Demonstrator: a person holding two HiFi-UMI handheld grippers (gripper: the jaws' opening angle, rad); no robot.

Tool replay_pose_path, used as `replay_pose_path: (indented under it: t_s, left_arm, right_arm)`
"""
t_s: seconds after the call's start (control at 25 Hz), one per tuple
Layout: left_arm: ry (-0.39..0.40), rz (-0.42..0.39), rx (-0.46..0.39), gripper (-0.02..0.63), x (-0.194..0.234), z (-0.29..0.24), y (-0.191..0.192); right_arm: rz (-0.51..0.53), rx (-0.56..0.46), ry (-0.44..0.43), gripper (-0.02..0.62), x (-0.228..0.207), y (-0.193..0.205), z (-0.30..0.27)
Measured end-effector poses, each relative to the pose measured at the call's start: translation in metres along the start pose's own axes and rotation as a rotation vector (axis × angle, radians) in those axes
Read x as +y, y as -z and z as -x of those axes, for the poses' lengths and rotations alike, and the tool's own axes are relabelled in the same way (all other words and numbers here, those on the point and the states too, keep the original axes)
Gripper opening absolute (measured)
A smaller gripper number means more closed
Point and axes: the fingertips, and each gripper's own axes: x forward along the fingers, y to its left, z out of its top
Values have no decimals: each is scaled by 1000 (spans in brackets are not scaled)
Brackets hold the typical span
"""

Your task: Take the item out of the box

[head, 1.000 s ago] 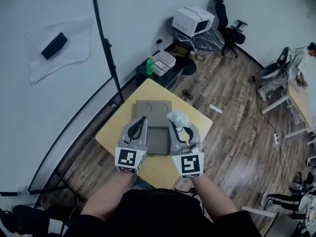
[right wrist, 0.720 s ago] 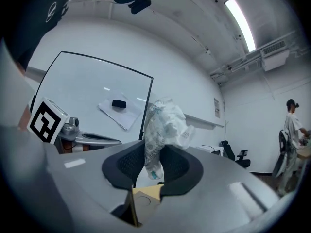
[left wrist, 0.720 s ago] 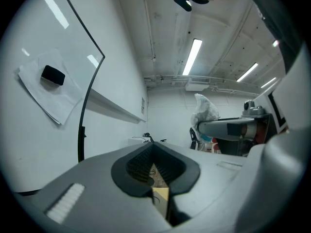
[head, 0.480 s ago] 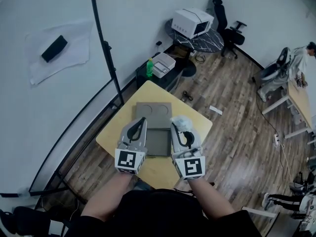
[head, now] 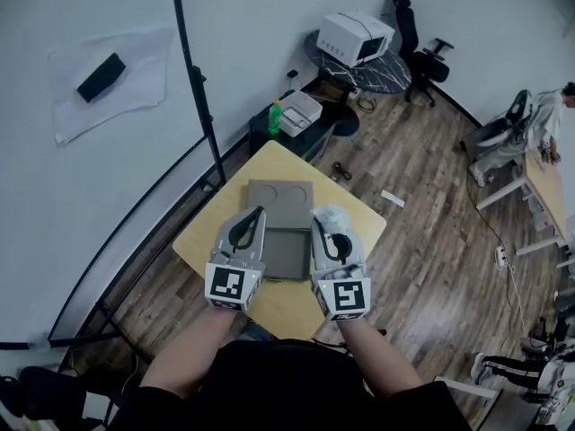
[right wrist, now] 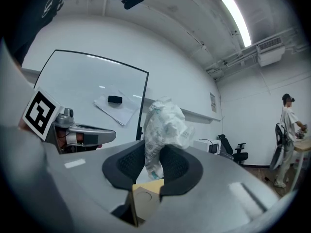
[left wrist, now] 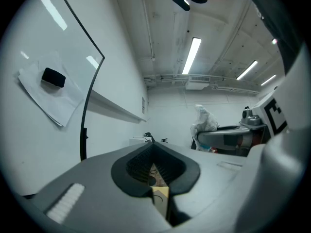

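Note:
A grey box [head: 286, 257] lies open on the yellow table [head: 199, 245], its lid [head: 279, 195] folded back on the far side. My right gripper [head: 326, 230] hovers at the box's right edge, shut on a crumpled clear plastic bag [head: 330, 215]. In the right gripper view the bag [right wrist: 165, 123] sticks up from between the pads of the right gripper [right wrist: 154, 154]. My left gripper [head: 255, 215] hangs over the box's left edge. Its jaws [left wrist: 154, 154] are shut with nothing between them. From the left gripper view the bag [left wrist: 204, 120] shows off to the right.
A glass partition with a black frame [head: 199, 106] stands behind the table. Beyond it are a low cabinet with a green bottle [head: 273, 117] and a round table with a white appliance [head: 356, 36]. Wood floor surrounds the table; a person [head: 544, 115] stands far right.
The right gripper and its bag have drifted a little to the right, off the box's middle. The left gripper has barely moved.

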Motion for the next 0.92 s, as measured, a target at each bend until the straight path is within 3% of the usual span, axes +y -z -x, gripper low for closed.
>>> replay_pose_path:
  t_s: [0.56,0.92]
  left_arm:
    - [-7,1,27,0,4,5,-1]
    - [-14,-13,-27,0,14,8,-3]
  right_arm:
    - [-11,3,4,87,2,5,-3]
    - [-18,9,11,86,1,1,-8]
